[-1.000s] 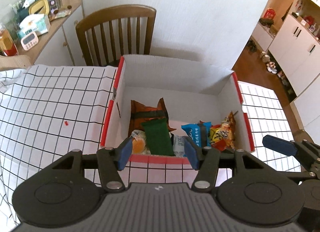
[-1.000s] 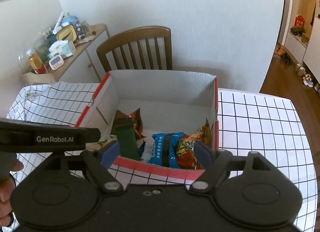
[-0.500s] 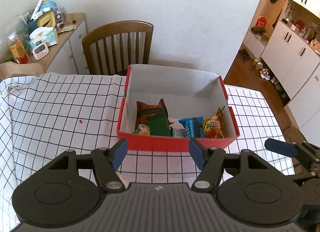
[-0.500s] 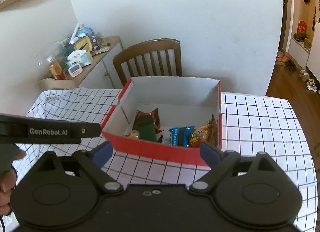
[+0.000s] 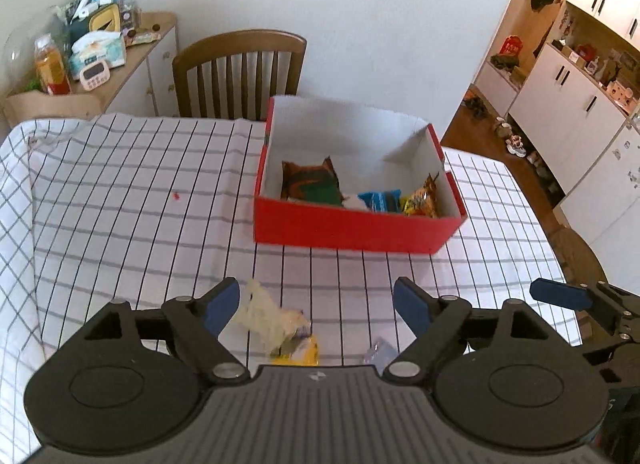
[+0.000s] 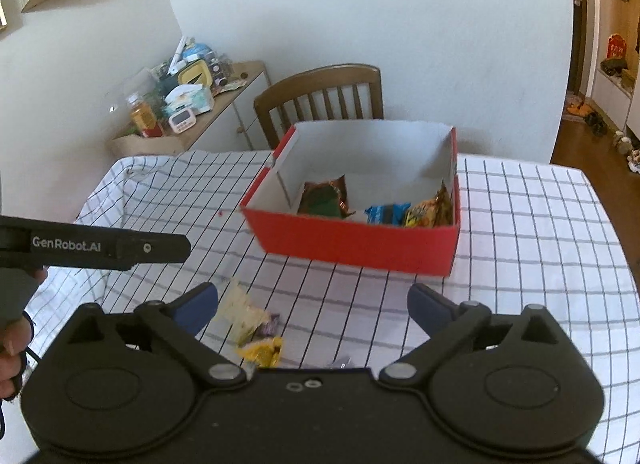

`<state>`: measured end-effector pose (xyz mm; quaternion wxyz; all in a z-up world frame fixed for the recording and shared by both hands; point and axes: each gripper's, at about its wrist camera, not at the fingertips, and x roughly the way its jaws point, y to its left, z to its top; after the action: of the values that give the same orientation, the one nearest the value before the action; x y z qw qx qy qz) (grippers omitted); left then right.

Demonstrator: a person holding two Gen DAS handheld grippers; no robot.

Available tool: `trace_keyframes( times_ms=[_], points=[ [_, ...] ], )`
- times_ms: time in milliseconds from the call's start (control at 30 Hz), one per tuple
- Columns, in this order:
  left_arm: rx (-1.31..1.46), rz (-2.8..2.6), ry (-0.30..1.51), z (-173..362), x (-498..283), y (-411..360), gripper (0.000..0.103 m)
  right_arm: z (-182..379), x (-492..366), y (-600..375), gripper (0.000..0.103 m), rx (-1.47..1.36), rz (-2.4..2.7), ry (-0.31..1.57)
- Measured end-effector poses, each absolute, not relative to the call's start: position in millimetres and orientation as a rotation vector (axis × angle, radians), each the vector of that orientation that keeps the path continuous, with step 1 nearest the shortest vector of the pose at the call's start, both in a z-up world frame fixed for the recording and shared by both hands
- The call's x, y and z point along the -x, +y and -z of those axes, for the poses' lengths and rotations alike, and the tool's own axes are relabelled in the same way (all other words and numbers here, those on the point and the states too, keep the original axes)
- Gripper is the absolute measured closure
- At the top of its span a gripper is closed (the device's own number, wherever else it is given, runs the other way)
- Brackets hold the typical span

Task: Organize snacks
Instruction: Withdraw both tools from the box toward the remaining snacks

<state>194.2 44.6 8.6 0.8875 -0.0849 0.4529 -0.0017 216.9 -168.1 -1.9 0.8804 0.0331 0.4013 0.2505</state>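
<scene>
Both tools empty: left tool (image 5: 316,306) and right tool (image 6: 312,308) have their jaws spread wide with nothing clamped, and both have just been opening. I hold them side by side, tilted down over the near desk (image 5: 120,191); my read is that the wide jaws are set for the next pick.

Desk: checked cloth. Red box (image 5: 352,229) stands past the middle, open top toward me, so drops go in from above. Chair (image 5: 240,71) behind it.

Box contents, along the near wall: orange-and-green packet (image 5: 310,181) at left, blue packet (image 5: 380,199) in the middle, yellow packet (image 5: 420,201) against the right wall. Lying loose, not stacked.

Still outside the box, on the cloth close under the tools: pale crumpled wrapper (image 5: 268,316), small yellow snack (image 5: 304,352) touching it, clear piece (image 5: 378,354) just beside. My guess is these go next.

Versus a second ago: then the fingertips sat at the near wall of the box, jaws narrower. Now both tools are drawn back, the whole box is in view, and the loose snacks show.
</scene>
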Motion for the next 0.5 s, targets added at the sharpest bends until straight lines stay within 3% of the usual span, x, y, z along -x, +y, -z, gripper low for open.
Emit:
trace_keyframes(
  times_ms=[500],
  points=[
    [0.236, -0.116, 1.161, 74.4, -155.3, 75.4, 0.015, 83.6, -181.5, -160.3, 0.005, -0.093, -0.435, 1.039]
  ],
)
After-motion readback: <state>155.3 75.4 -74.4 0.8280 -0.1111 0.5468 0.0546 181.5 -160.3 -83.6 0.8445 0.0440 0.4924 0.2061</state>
